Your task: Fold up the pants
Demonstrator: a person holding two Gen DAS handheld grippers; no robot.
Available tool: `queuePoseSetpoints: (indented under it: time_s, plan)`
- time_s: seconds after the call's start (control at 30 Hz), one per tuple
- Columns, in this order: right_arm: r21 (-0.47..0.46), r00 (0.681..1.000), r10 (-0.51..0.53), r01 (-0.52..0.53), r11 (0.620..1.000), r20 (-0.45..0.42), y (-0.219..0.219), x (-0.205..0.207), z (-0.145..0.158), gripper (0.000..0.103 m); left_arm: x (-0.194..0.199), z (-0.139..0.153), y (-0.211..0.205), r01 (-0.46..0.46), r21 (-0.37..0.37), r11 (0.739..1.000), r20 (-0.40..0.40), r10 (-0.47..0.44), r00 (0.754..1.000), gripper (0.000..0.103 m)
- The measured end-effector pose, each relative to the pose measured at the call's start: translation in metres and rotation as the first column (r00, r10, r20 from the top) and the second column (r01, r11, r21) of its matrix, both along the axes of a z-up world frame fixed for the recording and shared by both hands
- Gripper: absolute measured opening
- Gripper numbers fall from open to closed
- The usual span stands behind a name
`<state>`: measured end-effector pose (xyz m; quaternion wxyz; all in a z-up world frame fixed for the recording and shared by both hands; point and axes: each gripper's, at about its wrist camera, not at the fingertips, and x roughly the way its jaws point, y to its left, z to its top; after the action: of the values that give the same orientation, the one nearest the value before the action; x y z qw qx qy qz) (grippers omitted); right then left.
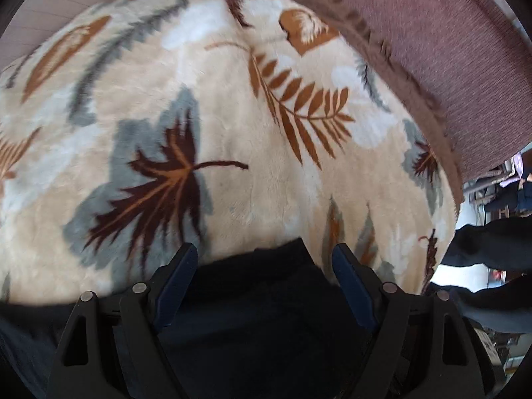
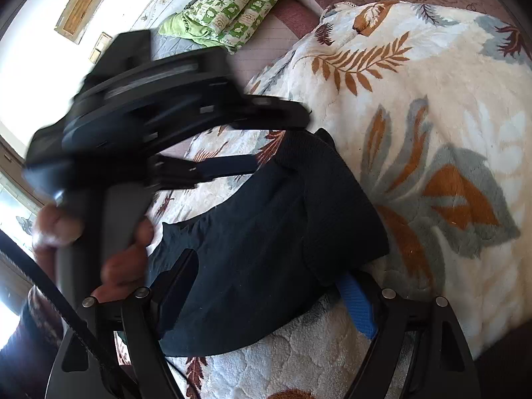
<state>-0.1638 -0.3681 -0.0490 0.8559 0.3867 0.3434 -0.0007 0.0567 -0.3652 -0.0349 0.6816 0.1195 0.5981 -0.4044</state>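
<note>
Right gripper [image 2: 266, 286]: nearest in its own view, jaws spread wide, with the dark cloth draped between and over them; whether either pad touches the fabric cannot be told.
Pants [image 2: 266, 232]: black, bunched in a partly folded heap on the leaf-print fleece blanket [image 2: 432, 99], with one thicker flap lying across the right side of the heap.
Left gripper [image 2: 252, 146]: seen blurred from the right wrist, reaching in from the left over the far edge of the pants; in its own view its jaws stand apart with black cloth [image 1: 262, 299] filling the gap between them.
Step in hand: judging by this, mid-fold, both tools positioned at an edge of the pants.
Next move: likely needs each jaw closed on a fabric edge before lifting across.
Far: a green patterned quilt [image 2: 232, 3] beyond the blanket.
</note>
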Motion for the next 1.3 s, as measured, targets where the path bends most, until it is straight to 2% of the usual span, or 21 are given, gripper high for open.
queuePoseSetpoints:
  time_s: [0.13,0.17,0.2,0.23,0.27,0.33,0.37,0.4,0.43,0.5,0.63,0.77,0.87,1.03,1.13,1.2,1.27,1.3]
  plan:
    - [-0.020,1.000,-0.005,0.005,1.000,-0.003,0.001,0.002,0.000,0.085,-0.004,-0.008,-0.020,0.086,0.042,0.995,0.019,-0.087,0.996,0.083]
    - [-0.024,1.000,-0.007,0.007,1.000,-0.002,0.001,0.003,0.000,0.085,-0.005,-0.007,-0.022,0.102,0.042,0.994,0.017,-0.103,0.995,0.075]
    - [-0.031,1.000,-0.008,0.008,0.999,-0.001,0.002,0.004,0.001,0.084,-0.009,-0.004,-0.023,0.118,0.042,0.992,0.025,-0.119,0.993,0.062]
    - [-0.046,1.000,-0.009,0.009,0.999,-0.003,0.003,0.005,0.002,0.083,-0.011,-0.003,-0.024,0.137,0.053,0.989,0.036,-0.139,0.990,0.022]
    - [-0.067,1.000,-0.016,0.016,0.998,-0.007,0.004,0.005,0.003,0.075,-0.014,-0.002,-0.024,0.155,0.063,0.986,0.036,-0.157,0.987,0.018]
    - [-0.084,0.999,-0.035,0.033,0.996,-0.019,0.003,0.007,0.003,0.053,-0.018,0.002,-0.022,0.171,0.057,0.984,0.059,-0.175,0.983,0.016]
    - [-0.062,0.999,-0.036,0.035,0.997,-0.022,0.000,0.008,0.001,0.029,-0.018,0.005,-0.019,0.171,0.052,0.984,0.064,-0.174,0.983,0.015]
    - [-0.019,0.999,-0.031,0.031,0.999,-0.026,-0.004,0.009,-0.002,0.018,-0.019,0.008,-0.016,0.165,0.042,0.985,0.066,-0.168,0.984,0.015]
    - [0.032,0.999,-0.024,0.025,0.999,-0.024,-0.007,0.010,-0.005,0.018,-0.020,0.014,-0.011,0.159,0.026,0.987,0.069,-0.160,0.985,0.015]
    - [0.041,1.000,-0.017,0.018,0.999,-0.016,-0.007,0.009,-0.003,0.016,-0.020,0.028,0.000,0.152,-0.005,0.988,0.084,-0.151,0.985,0.014]
    - [-0.089,0.999,0.044,-0.043,0.995,0.015,0.014,0.010,0.021,0.016,-0.018,0.059,0.034,0.114,-0.099,0.988,0.097,-0.105,0.990,0.014]
    - [-0.174,0.990,0.138,-0.130,0.976,0.034,0.047,0.017,0.044,0.016,-0.009,0.081,0.090,0.003,-0.205,0.979,0.086,0.015,0.996,0.014]
    - [-0.220,0.975,0.221,-0.209,0.953,0.031,0.074,0.029,0.054,0.015,0.004,0.080,0.143,-0.127,-0.279,0.952,0.037,0.143,0.989,0.014]
    - [-0.271,0.924,0.381,-0.374,0.887,-0.028,0.126,0.061,0.055,0.015,0.021,0.054,0.230,-0.335,-0.319,0.886,-0.064,0.333,0.941,0.014]
    - [-0.293,0.884,0.458,-0.464,0.836,-0.092,0.155,0.076,0.042,0.015,0.028,0.036,0.280,-0.455,-0.328,0.828,-0.118,0.442,0.889,0.015]
    - [-0.315,0.860,0.487,-0.508,0.802,-0.150,0.171,0.087,0.028,0.018,0.033,0.025,0.314,-0.528,-0.343,0.777,-0.171,0.502,0.848,0.015]
    - [-0.330,0.846,0.498,-0.533,0.779,-0.191,0.181,0.094,0.017,0.021,0.031,0.021,0.340,-0.578,-0.353,0.736,-0.200,0.545,0.815,0.019]
    - [-0.340,0.844,0.499,-0.535,0.773,-0.194,0.184,0.096,0.015,0.024,0.029,0.021,0.349,-0.590,-0.359,0.723,-0.205,0.556,0.806,0.022]
